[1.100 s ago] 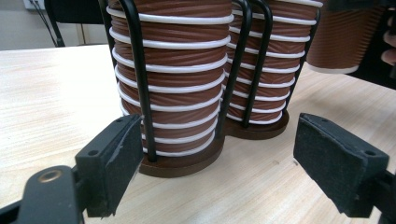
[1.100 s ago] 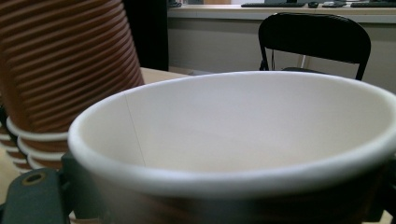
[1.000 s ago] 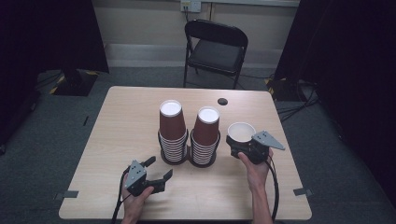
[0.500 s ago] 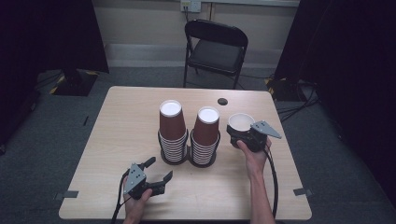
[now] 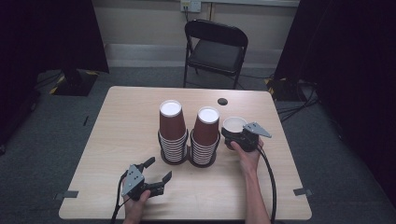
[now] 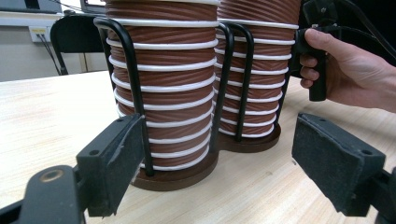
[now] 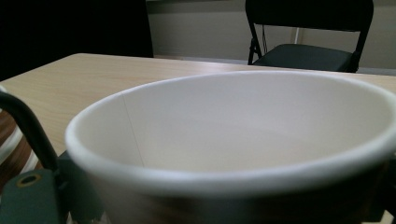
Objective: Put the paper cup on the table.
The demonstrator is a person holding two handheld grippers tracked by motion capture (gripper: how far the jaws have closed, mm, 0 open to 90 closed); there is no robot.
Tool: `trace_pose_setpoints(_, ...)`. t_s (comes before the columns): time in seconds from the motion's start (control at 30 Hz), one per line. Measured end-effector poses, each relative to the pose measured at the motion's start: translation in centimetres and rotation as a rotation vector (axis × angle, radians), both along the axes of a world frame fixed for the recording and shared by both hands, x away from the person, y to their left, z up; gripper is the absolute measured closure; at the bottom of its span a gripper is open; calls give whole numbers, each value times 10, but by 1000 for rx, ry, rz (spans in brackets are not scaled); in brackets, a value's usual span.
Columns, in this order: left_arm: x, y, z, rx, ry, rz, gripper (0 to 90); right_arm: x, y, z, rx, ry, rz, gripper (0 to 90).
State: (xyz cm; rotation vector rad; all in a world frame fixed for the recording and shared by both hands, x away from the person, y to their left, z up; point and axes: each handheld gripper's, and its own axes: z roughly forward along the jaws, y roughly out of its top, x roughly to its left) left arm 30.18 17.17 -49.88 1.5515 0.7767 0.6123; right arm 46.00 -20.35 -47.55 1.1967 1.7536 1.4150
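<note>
— Two stacks of brown ribbed paper cups [image 5: 172, 130] [image 5: 205, 135], side by side mid-table, each in a black wire holder on a round brown base [image 6: 175, 175]. Anything in the grippers?

— Right gripper [image 5: 239, 136] pinching a single paper cup [image 5: 234, 125], white inside, mouth up, just right of the right-hand stack. Cup rim right up against the lens in the right gripper view [image 7: 233, 140]; jaws themselves mostly hidden behind it.

— And the left?

— Left gripper [image 5: 156, 173] down near the front edge, jaws spread wide, holding nothing. Pointed at the left stack, near but apart; wire upright [image 6: 135, 93] just beyond the left pad [image 6: 114, 163].

— Other stuff around?

— Small black round disc [image 5: 222, 101] toward the far edge of the wooden table [image 5: 121, 116]. Black folding chair [image 5: 215, 46] behind. Right hand [image 6: 350, 74] on its gripper handle, seen past the stacks in the left gripper view.
</note>
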Motion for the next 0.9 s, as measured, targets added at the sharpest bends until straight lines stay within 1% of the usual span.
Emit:
trace_pose_setpoints(0.07,0,0,0,3,3,-1,166,0,0,-1,-3,2,3,95)
trace_pose_setpoints(0.1,0,-1,0,7,-1,-7,167,0,0,-2,-14,7,6,95)
trace_pose_setpoints(0.13,0,-1,0,20,-10,-2,167,-3,0,-2,-22,6,12,94)
trace_pose_setpoints(0.17,0,-1,0,20,-10,-2,166,-3,0,-2,-22,6,12,94)
trace_pose_setpoints(0.23,0,-2,0,18,-6,-7,166,-6,1,-2,-42,0,20,91)
trace_pose_setpoints(0.27,0,-1,0,16,-6,-6,166,-8,1,-2,-45,-1,22,92)
trace_pose_setpoints(0.4,-1,-1,0,16,-16,-6,166,-12,-5,-4,-18,9,3,90)
trace_pose_setpoints(0.43,-1,-1,0,19,-17,-8,170,-13,-7,-4,-22,14,1,91)
trace_pose_setpoints(0.47,-1,-2,0,17,-11,-14,175,-16,-10,-4,-31,33,3,90)
trace_pose_setpoints(0.5,-1,-2,0,17,-11,-14,175,-16,-10,-4,-31,33,3,90)
trace_pose_setpoints(0.53,-1,-2,0,23,-14,-15,175,-16,-12,-4,-48,45,-6,96)
trace_pose_setpoints(0.57,-1,-2,0,23,-14,-15,175,-16,-12,-4,-48,45,-6,96)
trace_pose_setpoints(0.6,-1,-1,0,23,-17,-16,175,-16,-14,-6,-37,68,-4,96)
trace_pose_setpoints(0.67,-1,-1,0,22,-16,-16,175,-16,-14,-7,-32,70,-5,95)
trace_pose_setpoints(0.7,-1,-1,0,22,-15,-15,177,-16,-14,-7,-33,73,-7,95)
trace_pose_setpoints(0.73,-1,-2,0,25,-13,-15,179,-15,-13,-7,-52,86,-10,100)
trace_pose_setpoints(0.8,-1,-2,0,25,-14,-17,179,-15,-13,-8,-51,90,-10,99)
trace_pose_setpoints(0.87,-1,-1,0,20,-14,-15,179,-15,-14,-11,-55,125,-9,116)
trace_pose_setpoints(0.9,-1,-1,0,20,-14,-15,179,-15,-14,-11,-55,125,-9,116)
